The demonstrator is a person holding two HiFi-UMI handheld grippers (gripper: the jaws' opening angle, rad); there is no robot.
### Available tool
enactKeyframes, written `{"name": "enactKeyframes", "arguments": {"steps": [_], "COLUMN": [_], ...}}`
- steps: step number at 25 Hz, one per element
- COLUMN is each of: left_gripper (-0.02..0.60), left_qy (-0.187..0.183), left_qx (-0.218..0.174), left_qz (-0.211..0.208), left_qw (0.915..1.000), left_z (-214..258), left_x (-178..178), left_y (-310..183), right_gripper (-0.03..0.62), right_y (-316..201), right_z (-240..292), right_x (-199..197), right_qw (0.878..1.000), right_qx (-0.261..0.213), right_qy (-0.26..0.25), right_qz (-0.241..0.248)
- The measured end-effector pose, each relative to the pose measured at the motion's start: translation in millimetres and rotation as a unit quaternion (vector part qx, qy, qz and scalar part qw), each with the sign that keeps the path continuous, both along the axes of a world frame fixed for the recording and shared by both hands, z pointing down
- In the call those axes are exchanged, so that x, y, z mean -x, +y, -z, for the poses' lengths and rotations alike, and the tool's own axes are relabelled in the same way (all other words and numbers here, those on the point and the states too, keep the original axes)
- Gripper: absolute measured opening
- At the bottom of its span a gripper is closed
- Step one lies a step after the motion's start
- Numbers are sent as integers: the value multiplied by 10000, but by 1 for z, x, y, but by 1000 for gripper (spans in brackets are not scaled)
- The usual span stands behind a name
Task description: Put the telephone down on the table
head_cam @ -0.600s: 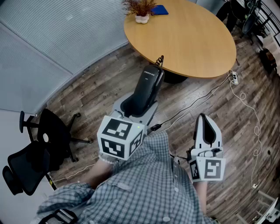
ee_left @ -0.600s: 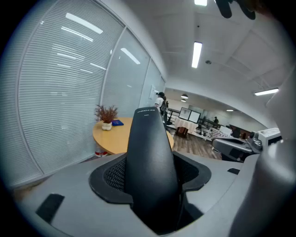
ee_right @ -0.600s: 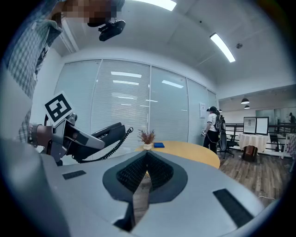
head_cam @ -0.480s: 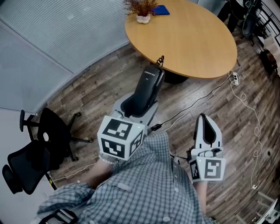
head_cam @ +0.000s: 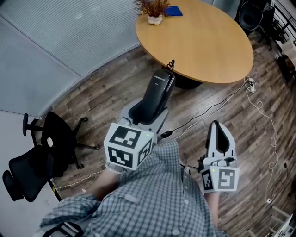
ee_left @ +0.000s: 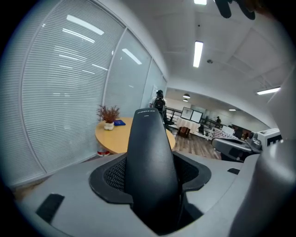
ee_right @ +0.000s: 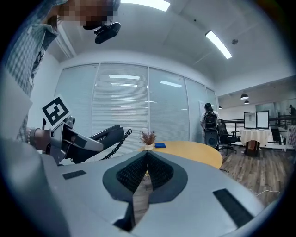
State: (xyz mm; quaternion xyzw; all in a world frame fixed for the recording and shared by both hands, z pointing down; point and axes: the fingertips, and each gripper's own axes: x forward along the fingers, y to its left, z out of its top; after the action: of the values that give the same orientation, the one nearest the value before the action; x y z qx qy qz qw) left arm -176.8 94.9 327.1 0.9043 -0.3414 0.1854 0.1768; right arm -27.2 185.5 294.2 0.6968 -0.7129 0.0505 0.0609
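A black telephone handset (head_cam: 155,94) stands between the jaws of my left gripper (head_cam: 147,112), which is shut on it and holds it over the wooden floor, short of the round table (head_cam: 199,41). Its coiled cord (head_cam: 170,64) hangs from the far end. The left gripper view shows the handset (ee_left: 150,166) filling the gap between the pads, with the table (ee_left: 115,137) beyond it. My right gripper (head_cam: 218,128) is lower right, shut and empty. From the right gripper view (ee_right: 146,159) the handset (ee_right: 104,135) is seen at the left, with the table (ee_right: 189,152) ahead.
A potted plant (head_cam: 154,11) and a blue object (head_cam: 173,10) sit at the table's far edge. Black office chairs (head_cam: 41,152) stand at the left by the blinds. Cables (head_cam: 259,111) and a power strip (head_cam: 250,84) lie on the floor at the right.
The head view has shifted a little, so the table sits slightly further right. Both grippers and the handset keep their places.
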Motion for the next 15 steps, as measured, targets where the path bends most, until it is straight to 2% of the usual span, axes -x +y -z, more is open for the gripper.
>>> {"name": "enactKeyframes", "arguments": {"steps": [15], "left_gripper": [279], "left_qy": [65], "left_qx": [-35], "left_qz": [153], "left_qw": [9999], "left_z": [5], "left_x": [-29], "left_y": [20], "right_gripper": [8], "right_y": [15], "right_z": [-2], "right_x": [-32], "right_qw": [9998], "right_qx": [-80], "right_qy": [-77], "right_qz": [152]}}
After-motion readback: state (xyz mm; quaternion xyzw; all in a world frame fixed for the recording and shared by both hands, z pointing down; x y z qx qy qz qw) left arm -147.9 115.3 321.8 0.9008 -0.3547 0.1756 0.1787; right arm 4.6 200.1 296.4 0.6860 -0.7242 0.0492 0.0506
